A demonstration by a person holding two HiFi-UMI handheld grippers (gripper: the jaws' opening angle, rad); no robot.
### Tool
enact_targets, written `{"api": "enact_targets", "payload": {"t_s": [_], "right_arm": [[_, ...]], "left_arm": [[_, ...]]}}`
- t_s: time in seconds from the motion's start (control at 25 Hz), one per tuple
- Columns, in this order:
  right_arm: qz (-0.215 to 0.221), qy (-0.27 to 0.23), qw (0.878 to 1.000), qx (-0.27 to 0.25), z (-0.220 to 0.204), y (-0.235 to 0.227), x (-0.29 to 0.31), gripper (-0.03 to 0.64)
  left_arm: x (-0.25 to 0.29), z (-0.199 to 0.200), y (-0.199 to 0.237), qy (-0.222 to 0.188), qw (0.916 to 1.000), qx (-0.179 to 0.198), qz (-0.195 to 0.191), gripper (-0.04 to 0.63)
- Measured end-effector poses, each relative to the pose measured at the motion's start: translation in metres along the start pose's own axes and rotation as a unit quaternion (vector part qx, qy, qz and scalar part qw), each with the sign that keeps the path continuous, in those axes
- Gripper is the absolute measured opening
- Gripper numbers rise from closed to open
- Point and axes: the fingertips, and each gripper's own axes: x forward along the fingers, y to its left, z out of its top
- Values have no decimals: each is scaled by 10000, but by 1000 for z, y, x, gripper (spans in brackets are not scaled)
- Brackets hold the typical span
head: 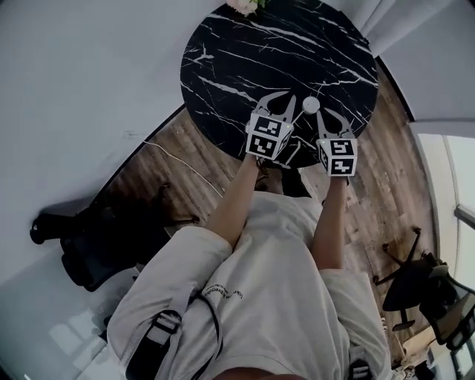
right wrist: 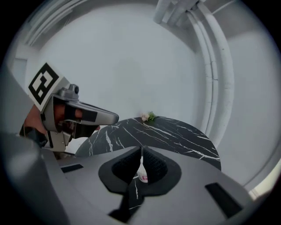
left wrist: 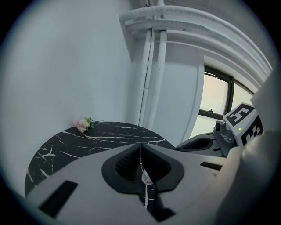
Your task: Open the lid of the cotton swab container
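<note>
A small round white cotton swab container (head: 310,105) stands on the round black marble table (head: 245,59), near its front edge. My left gripper (head: 291,99) hovers just left of it, shut with nothing held. My right gripper (head: 326,115) sits just below and to the right of it, also shut and empty. In the left gripper view the jaws (left wrist: 141,148) meet, and the container (left wrist: 146,178) shows through the gap under them. The right gripper view shows the same: its own gripper (right wrist: 141,151) closed, with the container (right wrist: 142,175) beyond. The lid cannot be made out.
A small bunch of pale flowers (head: 245,6) lies at the table's far edge, beside the white wall. A black office chair (head: 419,286) stands at the right on the wood floor, another dark chair (head: 74,241) at the left. A window (left wrist: 219,99) lies to the right.
</note>
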Motion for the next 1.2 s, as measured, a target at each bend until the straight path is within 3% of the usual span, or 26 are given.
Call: {"api": "enact_targets", "payload": {"t_s": [0.28, 0.72, 1.0, 1.2], "right_arm": [[539, 582, 9947, -658, -15, -1, 45, 44], [1041, 1131, 9851, -767, -43, -3, 76, 288], [1241, 1604, 9623, -1812, -67, 5, 86, 298], [1239, 1802, 9561, -1952, -73, 3, 94, 298]], "left_arm": [[35, -9, 7, 177, 9993, -211, 244, 25], [54, -20, 14, 312, 9975, -353, 536, 25], [48, -14, 20, 344, 9969, -226, 671, 25], [45, -4, 22, 260, 9973, -138, 675, 25]]}}
